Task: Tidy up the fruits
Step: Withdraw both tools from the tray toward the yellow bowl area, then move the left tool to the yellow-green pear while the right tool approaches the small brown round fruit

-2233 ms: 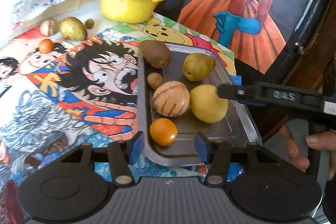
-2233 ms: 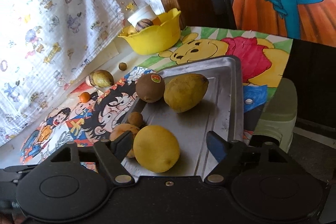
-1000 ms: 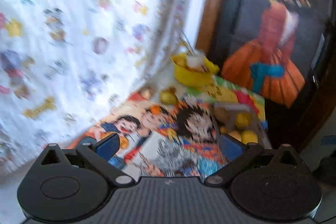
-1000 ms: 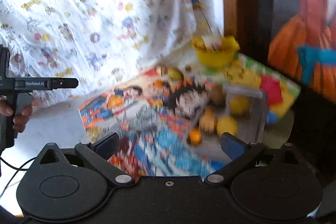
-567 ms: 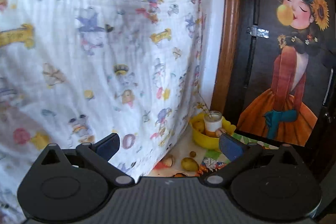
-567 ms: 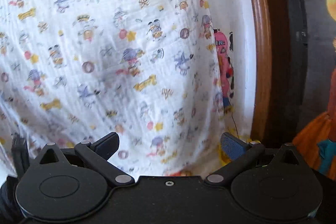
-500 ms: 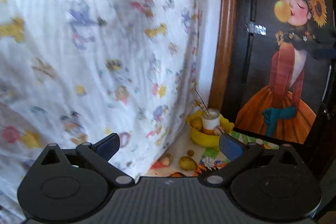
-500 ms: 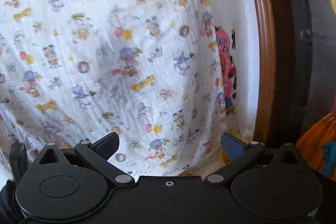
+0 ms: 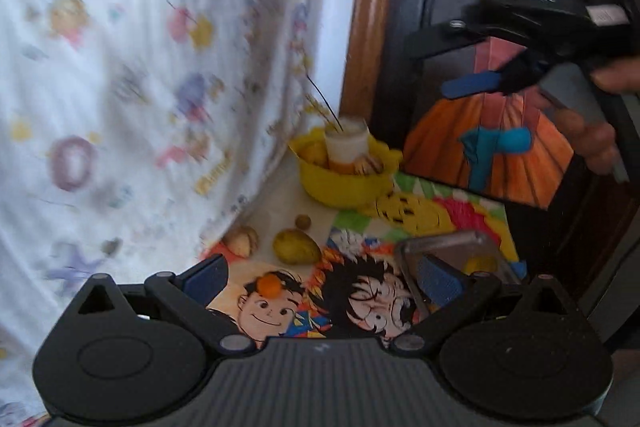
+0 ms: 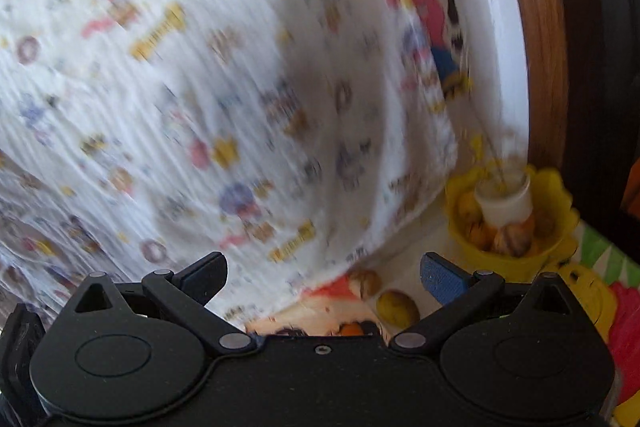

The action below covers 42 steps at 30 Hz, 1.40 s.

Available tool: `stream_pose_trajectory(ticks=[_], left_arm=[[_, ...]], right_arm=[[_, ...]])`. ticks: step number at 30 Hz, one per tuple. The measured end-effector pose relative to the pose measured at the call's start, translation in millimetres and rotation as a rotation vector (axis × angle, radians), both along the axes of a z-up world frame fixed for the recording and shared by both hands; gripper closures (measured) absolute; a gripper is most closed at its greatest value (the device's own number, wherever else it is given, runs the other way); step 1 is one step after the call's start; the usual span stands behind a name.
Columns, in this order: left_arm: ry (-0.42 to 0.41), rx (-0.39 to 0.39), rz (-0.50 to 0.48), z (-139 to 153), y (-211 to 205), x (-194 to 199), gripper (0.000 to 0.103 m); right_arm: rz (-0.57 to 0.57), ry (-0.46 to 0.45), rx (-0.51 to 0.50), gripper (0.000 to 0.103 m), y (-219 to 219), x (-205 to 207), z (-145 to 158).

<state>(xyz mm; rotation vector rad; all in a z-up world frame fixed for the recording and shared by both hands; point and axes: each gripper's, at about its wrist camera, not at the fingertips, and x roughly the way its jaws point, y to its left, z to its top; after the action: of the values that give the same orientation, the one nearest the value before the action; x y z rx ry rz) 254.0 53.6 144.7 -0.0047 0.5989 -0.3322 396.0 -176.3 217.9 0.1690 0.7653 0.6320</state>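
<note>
Currently both grippers, left gripper (image 9: 322,279) and right gripper (image 10: 323,277), are hovering empty, fingers wide. Several fruits are sitting loose beside the yellow bowl (image 9: 344,183); sorting looks unfinished.

Materials and finishes
Tray (image 9: 440,241): smooth glossy metal. Bowl (image 9: 344,183): yellow plastic. Curtain (image 9: 140,67): printed crinkled cloth. Frame (image 9: 370,11): polished wood.

The printed cloth (image 9: 140,67) hangs close along the left of the bench (image 9: 276,207), narrowing that side. At the back corner the yellow bowl (image 9: 344,183) blocks the way. Loose fruit, a pear (image 9: 296,247) among it, dots the open mat (image 9: 360,291) beside the metal tray (image 9: 448,243).
</note>
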Motion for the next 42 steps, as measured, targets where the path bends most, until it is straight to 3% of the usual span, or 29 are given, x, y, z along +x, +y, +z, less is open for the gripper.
stream_pose_trajectory(ticks=[8, 20, 31, 37, 42], left_arm=[[0.035, 0.03, 0.017, -48, -9, 39, 0.0], [0.113, -0.04, 0.082, -110, 0, 94, 0.0], [0.148, -0.07, 0.139, -135, -2, 117, 0.001], [0.1, -0.055, 0.124, -135, -15, 129, 0.001], [0.068, -0.05, 0.066, -136, -27, 137, 0.001]], right_arm=[[-0.007, 0.122, 0.014, 0.0, 2, 36, -74], [-0.106, 0.128, 0.071, 0.001, -1, 70, -162], [-0.16, 0.208, 0.108, 0.001, -5, 93, -202], [-0.211, 0.227, 0.139, 0.001, -14, 101, -212], [-0.256, 0.231, 0.142, 0.008, -20, 109, -220]])
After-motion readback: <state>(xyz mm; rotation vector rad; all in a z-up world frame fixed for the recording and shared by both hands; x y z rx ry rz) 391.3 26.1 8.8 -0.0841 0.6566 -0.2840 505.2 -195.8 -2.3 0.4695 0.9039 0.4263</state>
